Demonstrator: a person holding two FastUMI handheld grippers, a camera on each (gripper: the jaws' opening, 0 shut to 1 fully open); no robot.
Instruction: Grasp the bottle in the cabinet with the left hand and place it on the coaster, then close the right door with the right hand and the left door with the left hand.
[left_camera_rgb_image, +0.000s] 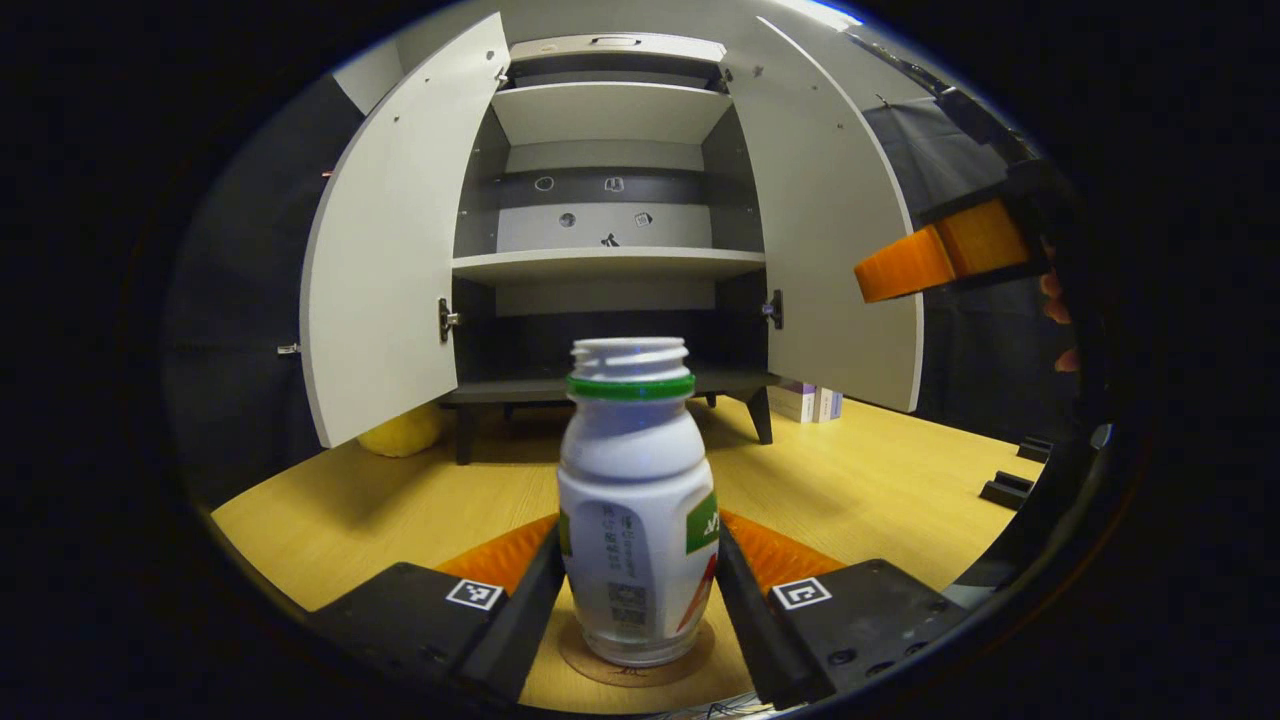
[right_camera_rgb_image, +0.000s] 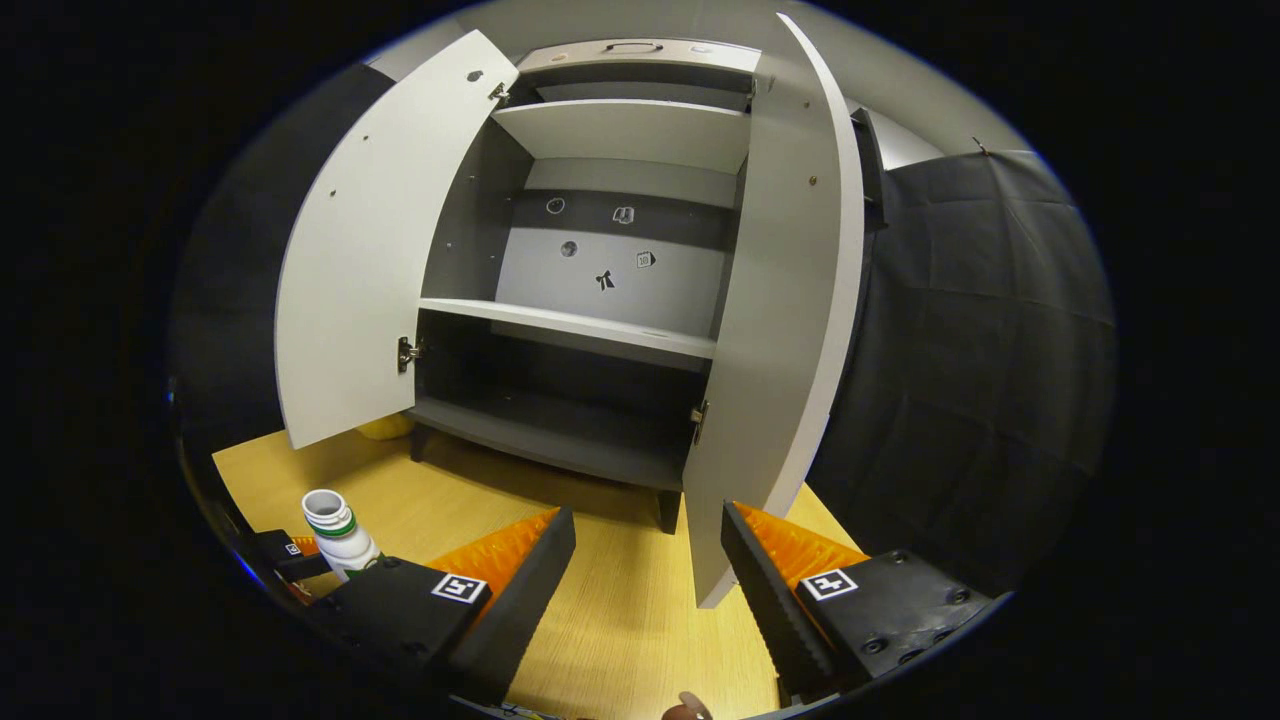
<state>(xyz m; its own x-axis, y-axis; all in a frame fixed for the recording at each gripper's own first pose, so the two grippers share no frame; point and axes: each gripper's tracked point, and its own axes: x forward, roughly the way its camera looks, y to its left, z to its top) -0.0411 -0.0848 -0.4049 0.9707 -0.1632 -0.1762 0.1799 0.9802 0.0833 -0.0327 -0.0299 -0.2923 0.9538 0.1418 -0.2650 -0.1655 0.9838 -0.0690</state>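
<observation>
A white bottle (left_camera_rgb_image: 636, 520) with a green neck ring and no cap stands upright on a round brown coaster (left_camera_rgb_image: 600, 668). My left gripper (left_camera_rgb_image: 638, 540) is shut on it, one black finger against each side. The grey cabinet (left_camera_rgb_image: 610, 262) behind it has both doors open, the left door (left_camera_rgb_image: 390, 250) and the right door (left_camera_rgb_image: 830, 230). In the right gripper view, my right gripper (right_camera_rgb_image: 648, 515) is open and holds nothing. The right door's (right_camera_rgb_image: 780, 330) lower edge hangs just beyond its right finger. That view has the bottle (right_camera_rgb_image: 340, 535) low at the left.
The wooden table (left_camera_rgb_image: 860, 480) runs up to the cabinet's legs. A yellow lump (left_camera_rgb_image: 400, 432) lies under the left door and small boxes (left_camera_rgb_image: 810, 402) sit behind the right door. Black blocks (left_camera_rgb_image: 1010, 488) rest at the table's right edge. The right gripper's orange finger (left_camera_rgb_image: 940, 255) and a hand (left_camera_rgb_image: 1060, 320) show far right.
</observation>
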